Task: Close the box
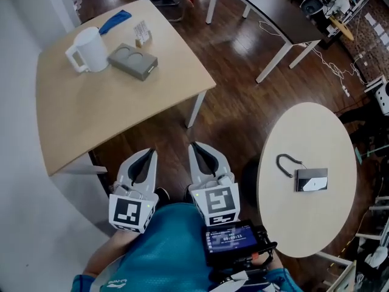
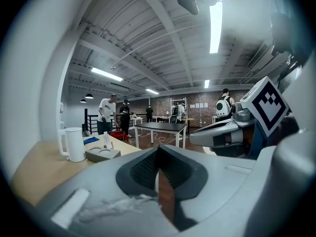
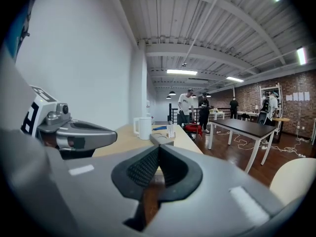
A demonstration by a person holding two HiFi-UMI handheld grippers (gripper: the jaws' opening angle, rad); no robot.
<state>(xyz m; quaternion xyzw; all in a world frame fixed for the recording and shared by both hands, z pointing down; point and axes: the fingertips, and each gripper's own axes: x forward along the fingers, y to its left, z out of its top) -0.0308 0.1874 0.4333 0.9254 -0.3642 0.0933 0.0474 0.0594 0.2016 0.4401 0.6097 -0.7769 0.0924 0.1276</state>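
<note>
A: What can't you read?
B: The grey box (image 1: 132, 61) is on the square bench (image 1: 91, 120), just beside the white jug (image 1: 89, 49). Its top shows two round recesses. I can't tell whether it's shut or has a flap up. The blue item (image 1: 115, 21) and card stand (image 1: 142, 33) behind it are too small to identify. The round bench (image 1: 292, 224) carries a flat item (image 1: 312, 179) with a looped strap (image 1: 287, 163), and I can't tell what it is. My torso and a screen unit (image 1: 234, 239) block the bottom of the head view.
A: Tools?
B: The left tool (image 1: 150, 153) and right tool (image 1: 195, 146) are both closed, tips meeting, with nothing between them. They're side by side near the body, over the floor (image 1: 237, 102), well apart from the box.
A: Room?
B: The square bench's corner juts into the floor gap between the benches, with a white leg (image 1: 196, 108) under it. A white wall (image 1: 18, 163) is tight on the left.
</note>
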